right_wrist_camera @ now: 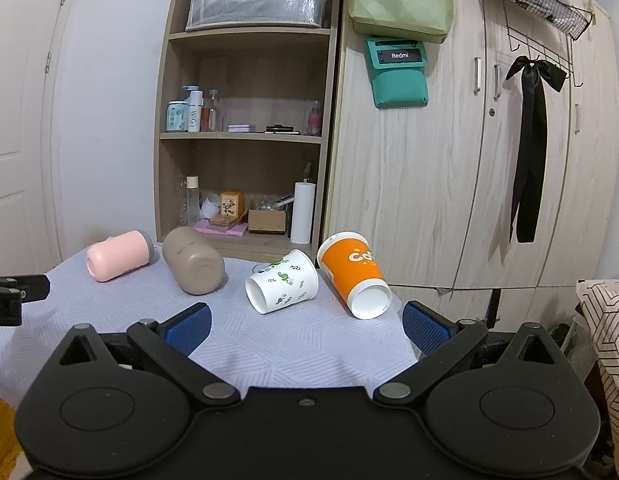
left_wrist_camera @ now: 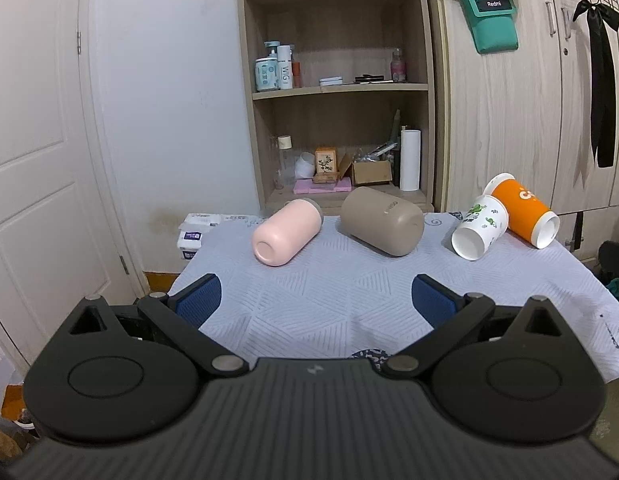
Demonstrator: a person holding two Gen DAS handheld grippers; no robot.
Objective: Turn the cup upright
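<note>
Four cups lie on their sides along the far part of the table's pale patterned cloth (left_wrist_camera: 329, 312). From left to right: pink cup (left_wrist_camera: 286, 231), taupe cup (left_wrist_camera: 383, 221), white paper cup with green print (left_wrist_camera: 480, 227), orange paper cup (left_wrist_camera: 523, 211).

Pink cup: base end toward the left gripper's camera, grey band at its far end. Taupe cup: close beside it to the right, not touching, rounded closed end nearer the cameras. White paper cup: open mouth toward the cameras. Orange paper cup: white end nearer the cameras, tilted across and touching the white cup's far end.

Left gripper (left_wrist_camera: 315, 300): fingers spread wide, blue pads (left_wrist_camera: 199, 300) facing each other over bare cloth, nothing between them. It sits near the table's front edge, well short of the pink and taupe cups.

Right gripper (right_wrist_camera: 305, 326): fingers likewise wide apart, empty, above the cloth just short of the white and orange cups (right_wrist_camera: 351, 272). White cup (right_wrist_camera: 283, 286) sits roughly ahead of the gap.

Wooden shelf unit (right_wrist_camera: 245, 136) with bottles stands behind the table; wardrobe doors (right_wrist_camera: 429, 200) to its right.
</note>
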